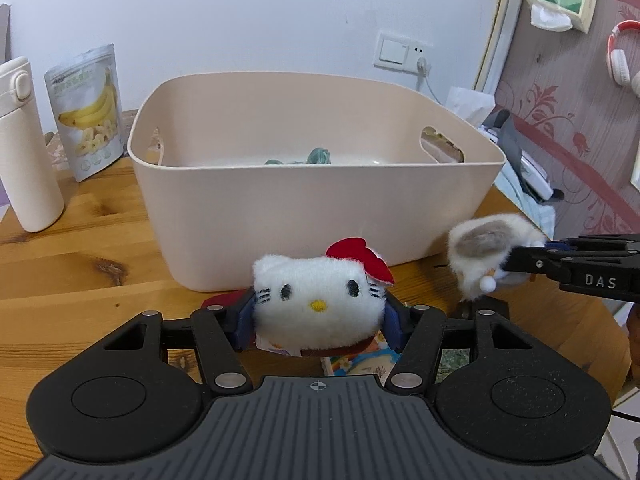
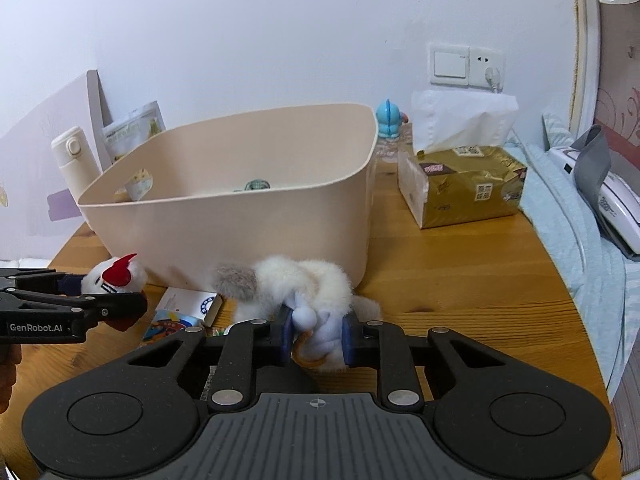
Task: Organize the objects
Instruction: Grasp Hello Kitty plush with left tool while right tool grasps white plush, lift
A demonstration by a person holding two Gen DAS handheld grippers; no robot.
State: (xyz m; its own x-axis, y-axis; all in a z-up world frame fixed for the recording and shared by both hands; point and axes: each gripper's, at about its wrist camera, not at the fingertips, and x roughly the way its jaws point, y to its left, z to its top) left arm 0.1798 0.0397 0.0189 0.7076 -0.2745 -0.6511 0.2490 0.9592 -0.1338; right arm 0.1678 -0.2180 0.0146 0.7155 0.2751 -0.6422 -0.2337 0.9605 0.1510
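While both grippers clamp plush toys, the bin's [image 1: 312, 200] front wall hides its contents.

**Both tools loaded in front of the bin**

Centre frame, the right tool [image 2: 316, 338] clamps a fluffy white plush [image 2: 304, 280] between its blue pads. At far left, the left tool [image 2: 116, 300] pinches a white cat plush with a red bow [image 2: 118, 274]. Behind them sits the beige bin [image 2: 240, 224] on the wooden desk [image 2: 460, 292], a gold tissue pack [image 2: 468, 188] to its right.
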